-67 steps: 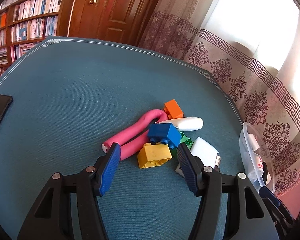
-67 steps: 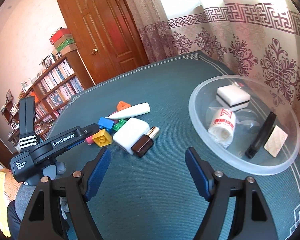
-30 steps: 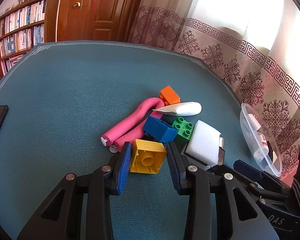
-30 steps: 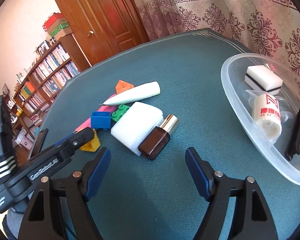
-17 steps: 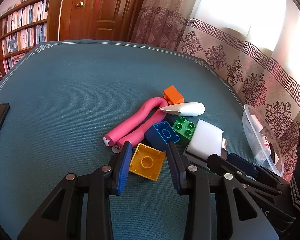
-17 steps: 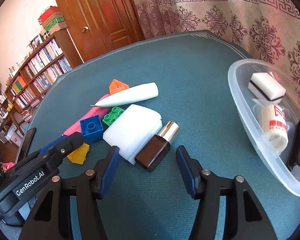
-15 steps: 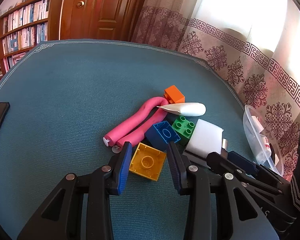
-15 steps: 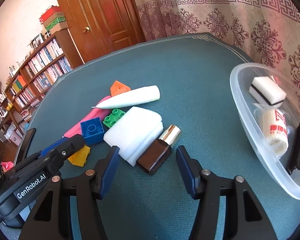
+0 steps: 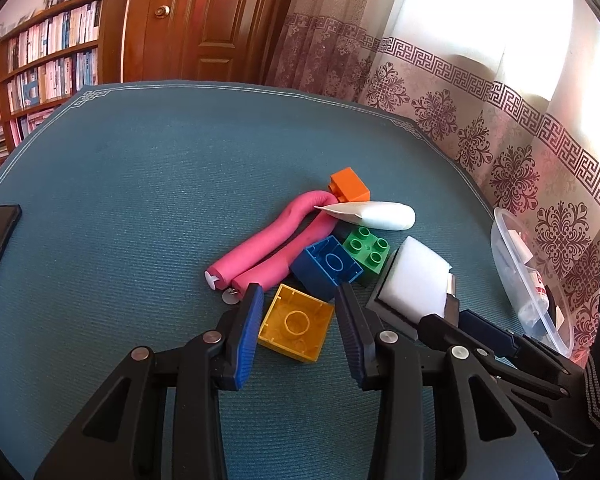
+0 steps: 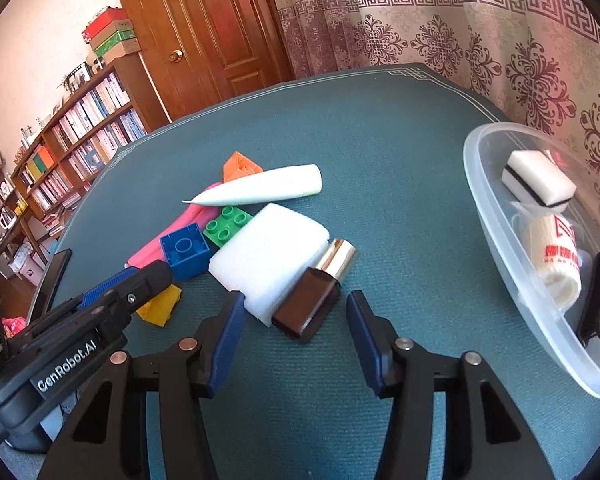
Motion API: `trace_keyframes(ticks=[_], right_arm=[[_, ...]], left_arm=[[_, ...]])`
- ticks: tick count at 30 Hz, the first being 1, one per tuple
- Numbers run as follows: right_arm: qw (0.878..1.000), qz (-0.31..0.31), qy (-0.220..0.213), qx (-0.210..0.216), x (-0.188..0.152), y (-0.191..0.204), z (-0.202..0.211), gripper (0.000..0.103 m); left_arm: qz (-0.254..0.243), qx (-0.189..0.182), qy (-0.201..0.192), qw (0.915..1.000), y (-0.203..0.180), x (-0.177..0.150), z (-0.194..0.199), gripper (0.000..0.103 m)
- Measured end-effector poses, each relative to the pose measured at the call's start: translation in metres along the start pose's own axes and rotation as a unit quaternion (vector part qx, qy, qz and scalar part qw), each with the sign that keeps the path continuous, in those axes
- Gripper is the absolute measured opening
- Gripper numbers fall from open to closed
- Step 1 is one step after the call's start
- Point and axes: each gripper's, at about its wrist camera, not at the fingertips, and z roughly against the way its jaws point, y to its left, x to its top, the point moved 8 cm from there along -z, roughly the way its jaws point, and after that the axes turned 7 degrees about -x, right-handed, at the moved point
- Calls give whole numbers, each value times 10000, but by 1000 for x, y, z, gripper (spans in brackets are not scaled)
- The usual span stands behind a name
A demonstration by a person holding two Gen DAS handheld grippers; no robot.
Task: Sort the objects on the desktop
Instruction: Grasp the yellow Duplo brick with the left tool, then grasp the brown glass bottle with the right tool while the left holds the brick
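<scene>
**Both claws spread over the pile – nothing gripped**

The left claw (image 9: 298, 312) stands spread astride the yellow toy brick (image 9: 297, 327), which lies hollow side up on the teal surface (image 9: 140, 184), just beside the blue brick (image 9: 326, 266). No contact with either pad is evident. The brick is judged light, rigid and slick-walled; its two flat opposite sides are the place to hold.

The right claw (image 10: 296, 320) is likewise spread, flanking the brown glass bottle (image 10: 310, 300) with its metallic cap, which lies against the white sponge (image 10: 270, 246). The bottle is judged hard, smooth and breakable – grip across the body, not the cap.

The clear plastic bowl (image 10: 500, 216) is cut off at the frame edge; the label on the roll inside it cannot be read.
</scene>
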Motion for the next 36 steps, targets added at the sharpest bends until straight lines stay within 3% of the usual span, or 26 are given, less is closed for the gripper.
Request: trace_keyframes(ticks=[9, 17, 27, 36], right_arm=[[10000, -92, -8, -27, -2, -9, 5, 53], [10000, -86, 40, -26, -7, -10, 7, 53], [9995, 144, -49, -279, 3, -1, -3, 53], [9988, 262, -86, -405, 4, 2, -7, 45]], left_arm=[[-29, 52, 25, 10000, 2, -1, 0, 42], [8, 76, 272, 9996, 8, -9, -11, 42], [-9, 69, 263, 9996, 7, -10, -15, 42], [42, -7, 226, 9997, 3, -7, -15, 39]])
